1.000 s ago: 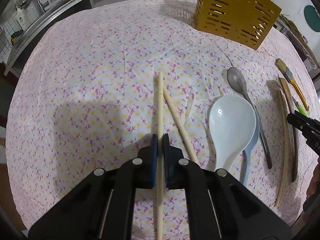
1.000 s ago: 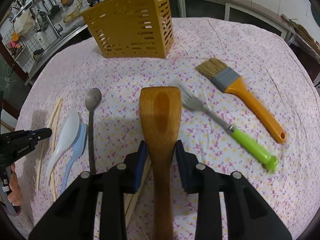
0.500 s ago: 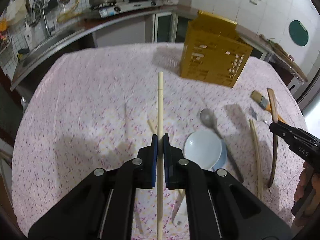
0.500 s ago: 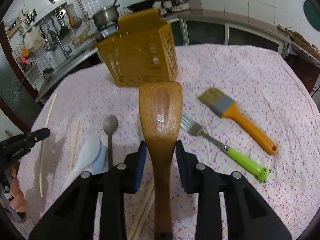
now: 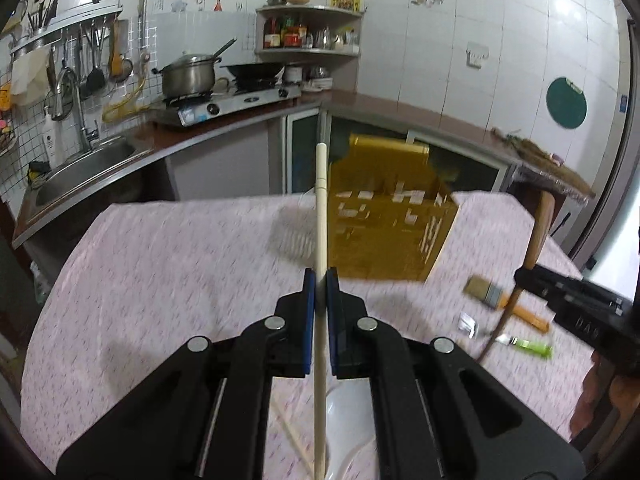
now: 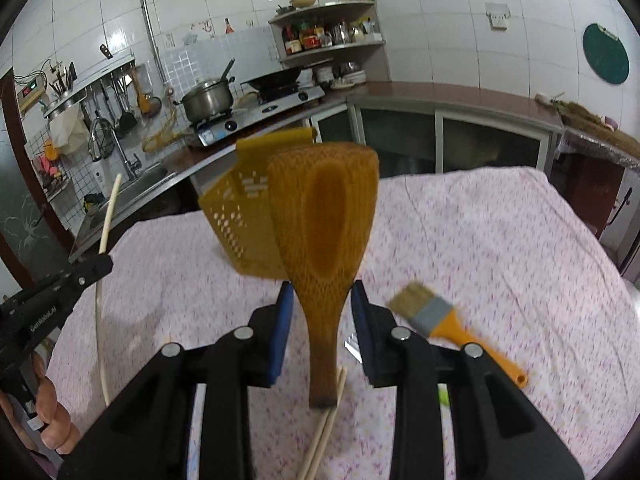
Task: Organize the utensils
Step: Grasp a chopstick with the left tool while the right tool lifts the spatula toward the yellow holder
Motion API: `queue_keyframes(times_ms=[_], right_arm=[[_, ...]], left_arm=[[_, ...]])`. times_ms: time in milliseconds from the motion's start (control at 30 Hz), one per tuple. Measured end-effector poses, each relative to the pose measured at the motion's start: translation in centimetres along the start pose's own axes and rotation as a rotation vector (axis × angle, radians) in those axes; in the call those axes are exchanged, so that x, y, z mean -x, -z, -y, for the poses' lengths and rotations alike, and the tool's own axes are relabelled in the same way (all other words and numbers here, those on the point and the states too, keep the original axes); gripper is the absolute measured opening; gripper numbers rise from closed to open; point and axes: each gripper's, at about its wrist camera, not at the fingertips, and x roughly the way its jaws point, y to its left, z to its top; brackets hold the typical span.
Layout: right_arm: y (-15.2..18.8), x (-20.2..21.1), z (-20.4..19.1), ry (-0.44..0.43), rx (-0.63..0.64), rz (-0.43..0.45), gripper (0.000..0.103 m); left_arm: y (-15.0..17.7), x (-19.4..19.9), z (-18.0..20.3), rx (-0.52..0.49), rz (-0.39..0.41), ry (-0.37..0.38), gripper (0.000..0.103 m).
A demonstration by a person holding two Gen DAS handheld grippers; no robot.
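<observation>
left gripper [image 5: 320, 280]: jaws pressed onto a single pale chopstick [image 5: 321, 216], which runs straight out between the blue pads and rises past the tips, clear of the table. beneath the jaws, a white spoon [image 5: 348, 432] and a second chopstick [image 5: 294, 436] lie on the floral tablecloth [image 5: 180, 264]. ahead of the tips and slightly right stands the yellow slotted utensil holder [image 5: 384, 216], upright; the raised chopstick end overlaps its left edge in this view. right of the jaws, on the cloth, lie a brush with an orange handle [image 5: 500, 300] and a fork with a green handle [image 5: 528, 345]

right gripper [image 6: 322, 308]: jaws pinching the neck of a wooden spatula [image 6: 324, 224], blade up, handle end hanging below the pads. under the jaws, a pair of chopsticks [image 6: 324, 432] lies on the cloth. just right of the jaws lies the brush [image 6: 440, 316]. directly ahead, partly hidden behind the spatula blade, is the utensil holder [image 6: 244, 216]. far left of the jaws, the left gripper [image 6: 96, 266] is seen holding its chopstick [image 6: 108, 216] tilted upward

beyond both, a kitchen counter with a steel pot [image 6: 208, 98] on a stove
</observation>
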Motion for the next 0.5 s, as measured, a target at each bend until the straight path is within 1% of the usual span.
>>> queue_keyframes(times_ms=[100, 133, 233, 367, 500], right_arm=[[-1.5, -0.1, -0.7, 0.020, 0.019, 0.032, 0.030], [-2.0, 0.0, -0.9, 0.023, 0.023, 0.041, 0.030], [-4.2, 0.3, -1.6, 0.027, 0.034, 0.080, 0.030], [-6.8, 0.7, -2.3, 0.029, 0.042, 0.120, 0.029], [-9.0, 1.1, -2.8, 0.031, 0.046, 0.160, 0.029]], left_arm=[[-1.6, -0.7, 0.5, 0.012, 0.032, 0.026, 0.004], [-2.4, -1.1, 0.7, 0.017, 0.050, 0.049, 0.004], [-4.3, -1.8, 1.5, 0.012, 0.091, 0.085, 0.004], [-7.0, -2.7, 2.3, 0.002, 0.152, 0.123, 0.004], [-9.3, -3.7, 2.7, 0.005, 0.196, 0.148, 0.004]])
